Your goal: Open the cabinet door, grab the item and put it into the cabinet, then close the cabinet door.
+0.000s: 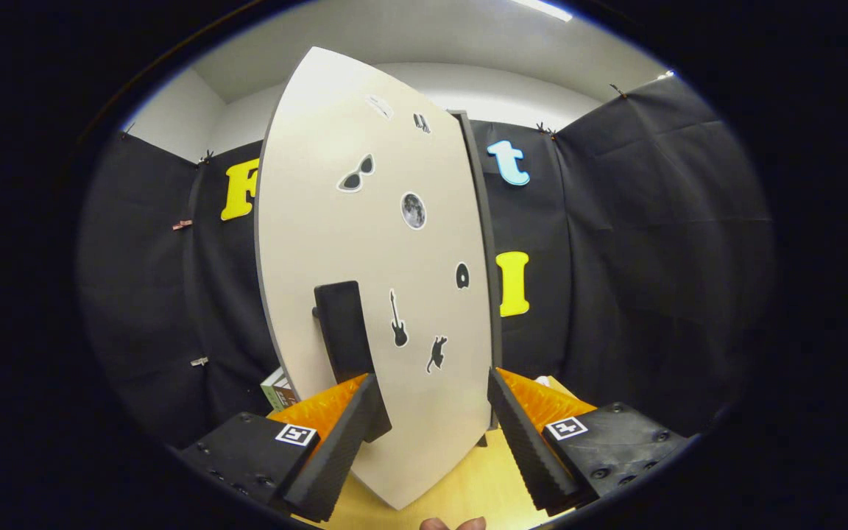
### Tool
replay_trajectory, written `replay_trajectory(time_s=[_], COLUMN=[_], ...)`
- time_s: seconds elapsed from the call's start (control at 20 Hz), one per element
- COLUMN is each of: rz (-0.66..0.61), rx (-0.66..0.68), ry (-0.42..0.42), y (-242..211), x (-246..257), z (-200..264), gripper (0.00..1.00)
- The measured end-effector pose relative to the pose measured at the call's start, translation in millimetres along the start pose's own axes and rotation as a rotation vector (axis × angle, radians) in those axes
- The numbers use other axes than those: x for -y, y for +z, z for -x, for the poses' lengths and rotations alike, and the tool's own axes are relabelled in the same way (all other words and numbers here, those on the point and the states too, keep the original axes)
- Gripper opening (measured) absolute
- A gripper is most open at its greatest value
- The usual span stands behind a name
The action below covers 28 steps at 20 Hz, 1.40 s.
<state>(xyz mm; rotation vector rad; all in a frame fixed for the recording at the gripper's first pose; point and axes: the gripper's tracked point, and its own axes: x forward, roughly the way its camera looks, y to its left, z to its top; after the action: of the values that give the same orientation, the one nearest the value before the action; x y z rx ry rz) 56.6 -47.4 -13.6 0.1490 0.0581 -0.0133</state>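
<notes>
Jaws of the gripper [431, 434] are held wide, gripping nothing, straddling the cabinet door [365, 243]. Its upright black handle [343, 331] stands just above the left finger. A boxed item [277, 390] is glimpsed left of the door, on the table [461, 486].

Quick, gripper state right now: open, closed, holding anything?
Gripper: open, holding nothing; its fingers straddle the cabinet door, one by the door handle.

- Camera rides on gripper [431, 419], looks forward along its two spread fingers.
- Close up on cabinet door [365, 243], face-on, slightly upward.
- Wooden tabletop [461, 486] below, booth wall behind.
</notes>
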Motion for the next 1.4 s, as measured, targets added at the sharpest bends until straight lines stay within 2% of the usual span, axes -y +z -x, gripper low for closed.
replay_trajectory(time_s=[0.2, 0.4, 0.8, 1.4], rz=[-0.002, 0.038, 0.135, 0.150], rx=[0.010, 0.022, 0.006, 0.005], ry=[0.055, 0.055, -0.047, -0.081], y=[1, 0, -9, -16], x=[-36, -42, -21, -24], z=[-7, -5, -6, -9], gripper=[0.97, 0.97, 0.97, 0.96])
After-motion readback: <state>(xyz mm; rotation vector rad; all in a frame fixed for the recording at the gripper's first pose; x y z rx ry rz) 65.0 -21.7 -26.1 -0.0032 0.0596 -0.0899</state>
